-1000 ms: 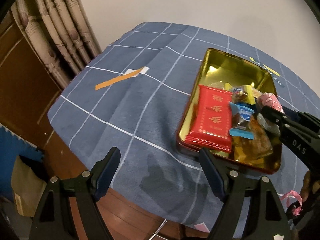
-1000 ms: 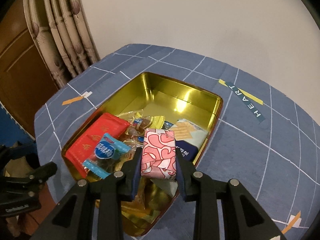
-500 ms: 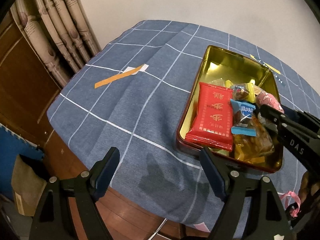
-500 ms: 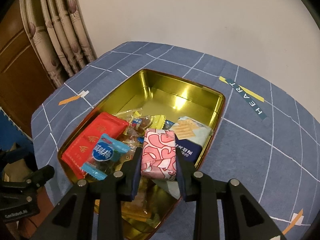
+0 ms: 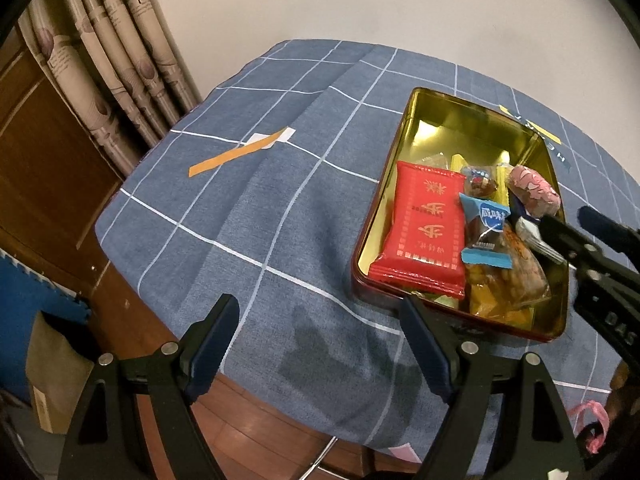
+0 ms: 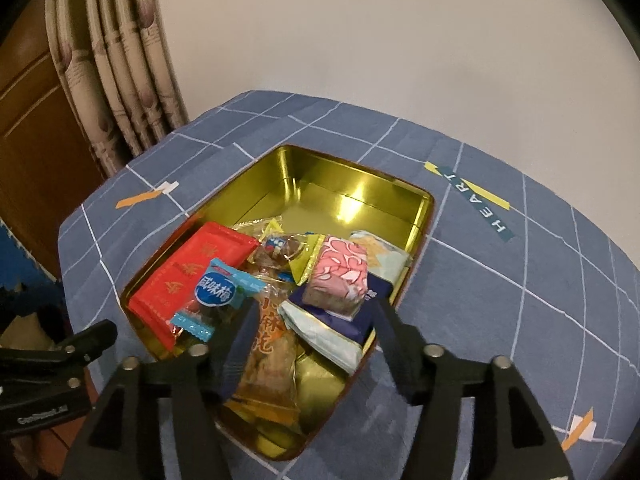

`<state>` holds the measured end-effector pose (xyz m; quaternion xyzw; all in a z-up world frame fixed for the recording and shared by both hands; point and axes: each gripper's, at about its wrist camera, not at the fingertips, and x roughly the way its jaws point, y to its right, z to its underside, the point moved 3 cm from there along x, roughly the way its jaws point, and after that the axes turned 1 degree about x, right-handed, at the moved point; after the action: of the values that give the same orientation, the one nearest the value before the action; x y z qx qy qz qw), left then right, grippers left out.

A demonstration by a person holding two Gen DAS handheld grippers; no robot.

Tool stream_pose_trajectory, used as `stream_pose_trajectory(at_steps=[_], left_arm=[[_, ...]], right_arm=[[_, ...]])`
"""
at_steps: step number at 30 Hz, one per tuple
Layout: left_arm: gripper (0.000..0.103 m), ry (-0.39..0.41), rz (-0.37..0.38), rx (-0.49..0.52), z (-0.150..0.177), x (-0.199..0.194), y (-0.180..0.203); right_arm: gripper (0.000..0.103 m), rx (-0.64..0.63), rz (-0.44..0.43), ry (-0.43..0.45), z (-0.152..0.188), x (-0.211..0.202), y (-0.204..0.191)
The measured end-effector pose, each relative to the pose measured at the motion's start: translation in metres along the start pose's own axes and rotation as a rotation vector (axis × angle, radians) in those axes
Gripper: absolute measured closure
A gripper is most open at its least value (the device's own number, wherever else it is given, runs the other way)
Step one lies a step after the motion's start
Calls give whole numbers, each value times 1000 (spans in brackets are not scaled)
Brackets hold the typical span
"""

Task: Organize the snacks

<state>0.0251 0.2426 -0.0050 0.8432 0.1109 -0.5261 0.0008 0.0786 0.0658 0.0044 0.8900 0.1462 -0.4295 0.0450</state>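
Pink-wrapped snack (image 6: 342,276) lay in gold tin (image 6: 360,196) atop other packets, free of right gripper (image 6: 314,312), jaws opening around nothing. Left gripper (image 5: 320,320) hovered wide, empty, over blue tablecloth (image 5: 260,208).

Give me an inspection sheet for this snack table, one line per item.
Surface: blue checked tablecloth over a table.
Job's things: gold tin holding a red packet, a blue-wrapped plum candy, a pink patterned snack lying on a navy packet.
Clutter: orange tape strip on the cloth.
Grippers: left tongs open, empty, beside the tin; right tongs opening, clear of the pink snack.
Cables: nothing seen.
Surroundings: curtain, white wall, wooden door.
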Motion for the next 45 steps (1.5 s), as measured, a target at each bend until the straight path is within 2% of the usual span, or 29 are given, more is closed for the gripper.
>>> stream_pose_trajectory(at_steps=[2, 7, 20, 45], left_arm=[[23, -2, -5, 2, 0, 1, 1], [23, 5, -21, 13, 0, 0, 3], [23, -2, -22, 19, 2, 0, 3], [23, -15, -26, 23, 2, 4, 4]], right_arm=[[35, 12, 10, 5, 1, -7, 2], [26, 31, -18, -9, 12, -17, 1], [19, 47, -35, -63, 34, -20, -4], [19, 21, -29, -93, 41, -16, -11]])
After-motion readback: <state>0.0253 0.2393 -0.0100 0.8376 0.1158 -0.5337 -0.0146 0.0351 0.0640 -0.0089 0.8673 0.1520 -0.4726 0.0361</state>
